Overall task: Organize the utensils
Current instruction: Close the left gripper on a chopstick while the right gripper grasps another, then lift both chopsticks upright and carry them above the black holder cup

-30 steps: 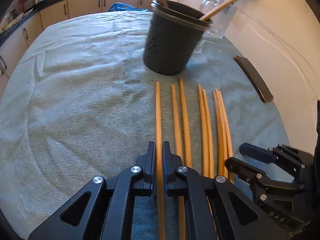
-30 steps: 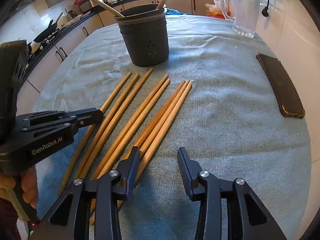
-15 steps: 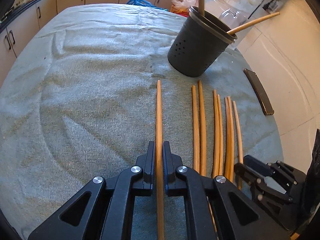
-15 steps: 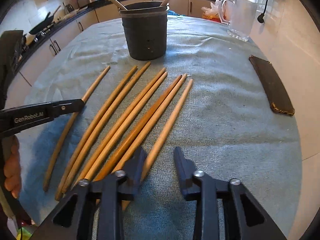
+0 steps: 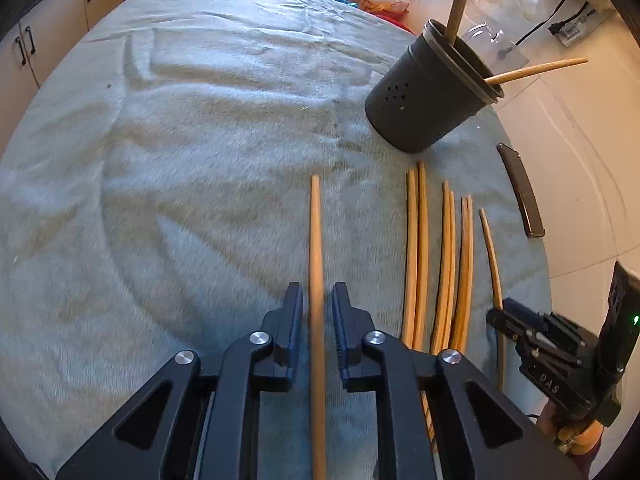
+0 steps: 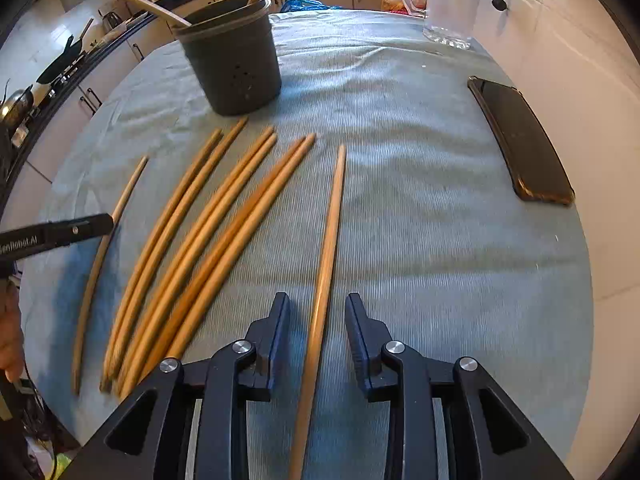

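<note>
Several long wooden chopsticks (image 6: pixel 208 232) lie in a row on the grey-green cloth, also seen in the left wrist view (image 5: pixel 440 264). A dark perforated holder (image 6: pixel 236 64) with two sticks in it stands behind them; it also shows in the left wrist view (image 5: pixel 432 96). My left gripper (image 5: pixel 316 304) is open a little, its jaws straddling one chopstick (image 5: pixel 315 232) lying apart on the left. My right gripper (image 6: pixel 318 312) is open, its jaws straddling the rightmost chopstick (image 6: pixel 332 220). The right gripper also shows in the left wrist view (image 5: pixel 516 320).
A dark phone (image 6: pixel 520 140) lies near the cloth's right edge, also in the left wrist view (image 5: pixel 522 192). A glass jug (image 6: pixel 448 0) stands at the back right. Kitchen cabinets (image 5: pixel 60 8) run behind the table. White floor lies to the right.
My left gripper has opened off the chopstick it held, now set down left of the row. My right gripper has shifted over the rightmost chopstick, which now lies apart from the row.
</note>
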